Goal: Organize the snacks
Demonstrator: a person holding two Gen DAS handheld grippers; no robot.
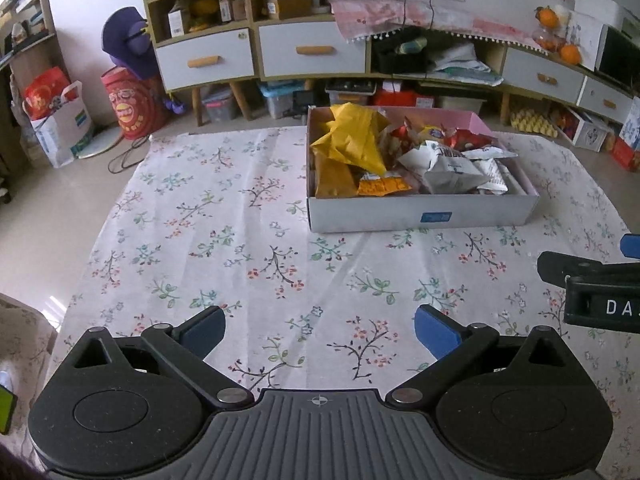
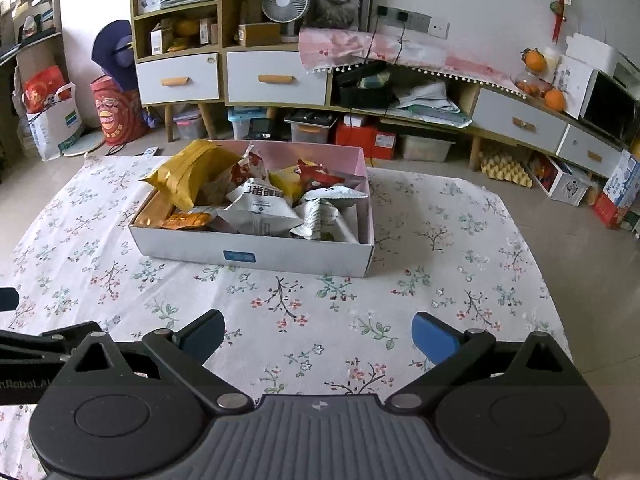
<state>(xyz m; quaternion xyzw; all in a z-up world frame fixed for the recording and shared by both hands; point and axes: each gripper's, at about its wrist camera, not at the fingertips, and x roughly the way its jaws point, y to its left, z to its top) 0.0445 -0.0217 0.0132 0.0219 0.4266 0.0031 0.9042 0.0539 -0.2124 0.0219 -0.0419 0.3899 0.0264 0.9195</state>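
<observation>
With each hand-held gripper (image 1: 320, 330) (image 2: 318, 336) wide open and empty, we should approach the snack box (image 2: 256, 254) from above, slowly.

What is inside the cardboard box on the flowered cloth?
The box holds snack bags: a big yellow bag, white bags, an orange packet. Anything beneath them is covered.

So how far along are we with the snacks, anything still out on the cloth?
It looks nearly finished: the snack packets are piled in the box, and no packet shows on the floral cloth in either view. Nothing is in hand: the left gripper and right gripper are open and empty. Only tidying the loose pile may remain.
</observation>
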